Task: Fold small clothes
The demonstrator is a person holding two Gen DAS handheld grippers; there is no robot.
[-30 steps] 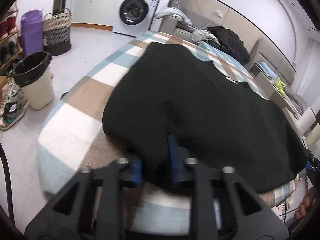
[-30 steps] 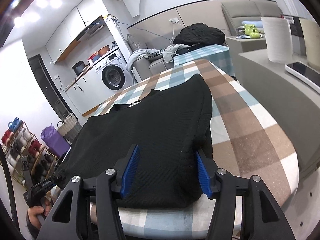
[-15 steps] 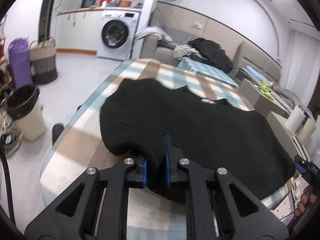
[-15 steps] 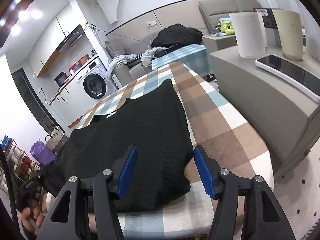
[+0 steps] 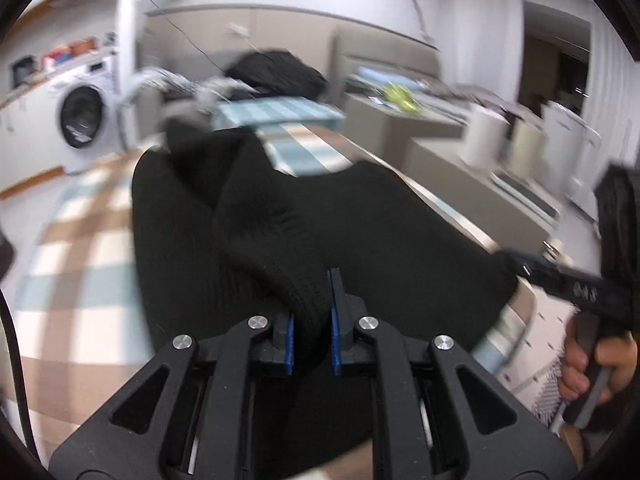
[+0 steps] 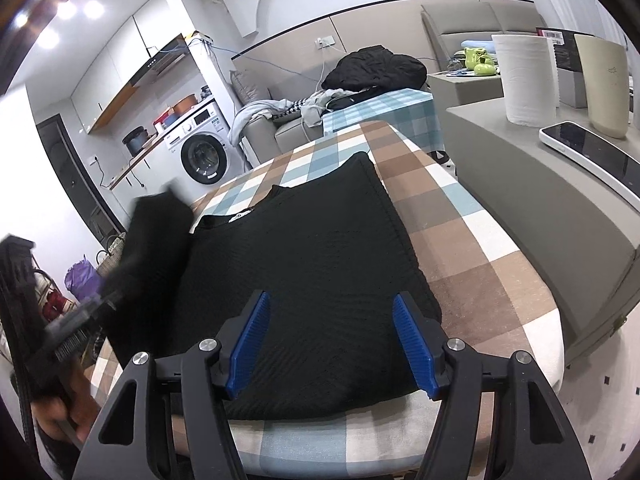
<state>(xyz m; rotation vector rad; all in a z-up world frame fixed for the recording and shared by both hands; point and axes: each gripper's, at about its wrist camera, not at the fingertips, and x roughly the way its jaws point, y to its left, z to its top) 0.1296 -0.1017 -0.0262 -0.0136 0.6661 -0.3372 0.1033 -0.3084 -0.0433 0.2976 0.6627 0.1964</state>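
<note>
A black knit sweater (image 6: pixel 312 264) lies spread on a table with a checked cloth (image 6: pixel 460 216). My left gripper (image 5: pixel 311 336) is shut on the sweater's left edge (image 5: pixel 280 236) and holds it lifted and folded over the body. In the right wrist view that raised flap (image 6: pixel 148 240) shows blurred at the left, with the left gripper (image 6: pixel 76 320) under it. My right gripper (image 6: pixel 332 344) is open and empty, just above the sweater's near hem. It also shows at the right of the left wrist view (image 5: pixel 576 284).
A grey counter (image 6: pixel 560 200) stands to the right of the table with a paper roll (image 6: pixel 526 80), a vase (image 6: pixel 606 84) and a phone (image 6: pixel 592 152). A washing machine (image 6: pixel 204 152) and a sofa with clothes (image 6: pixel 372 72) are at the back.
My left gripper has lifted the sweater's left edge and swung it right, over the body. My right gripper stays open near the hem.
</note>
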